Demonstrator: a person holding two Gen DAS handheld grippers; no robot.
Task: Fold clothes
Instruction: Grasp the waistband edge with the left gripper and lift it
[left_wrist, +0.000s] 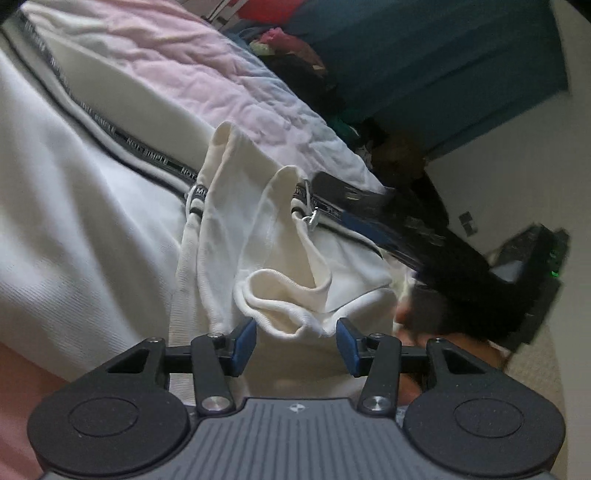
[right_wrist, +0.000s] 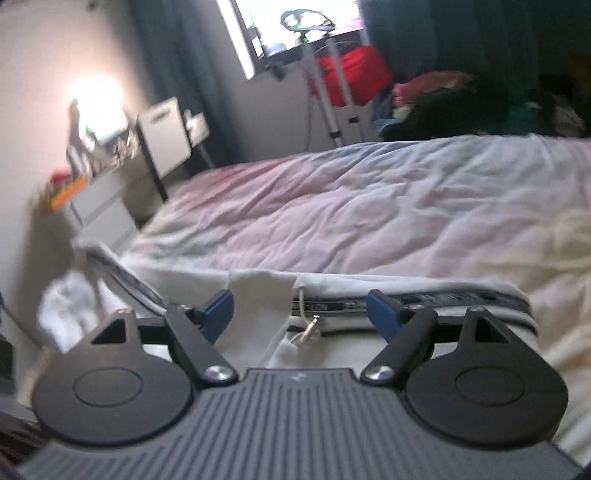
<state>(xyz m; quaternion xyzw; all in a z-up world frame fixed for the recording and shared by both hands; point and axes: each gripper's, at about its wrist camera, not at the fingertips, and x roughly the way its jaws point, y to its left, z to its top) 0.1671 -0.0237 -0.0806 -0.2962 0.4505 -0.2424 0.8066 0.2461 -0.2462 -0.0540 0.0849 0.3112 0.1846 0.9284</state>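
A white garment (left_wrist: 74, 221) with a black lettered band (left_wrist: 122, 140) lies on the bed. Its ribbed hem and drawcord end (left_wrist: 310, 219) lie bunched in front of my left gripper (left_wrist: 295, 341). The left gripper is open, its blue pads either side of a fold of hem (left_wrist: 280, 314), not closed on it. My right gripper (right_wrist: 301, 314) is open just above the same garment's band (right_wrist: 443, 299) and drawcord (right_wrist: 308, 328), holding nothing. The other gripper shows blurred in the left wrist view (left_wrist: 406, 221).
A pink and blue quilt (right_wrist: 351, 206) covers the bed. A pile of dark and coloured clothes (right_wrist: 480, 107) lies at its far side. A white dresser (right_wrist: 107, 206), a lamp and a tripod (right_wrist: 332, 92) stand by the wall. Teal curtains hang behind.
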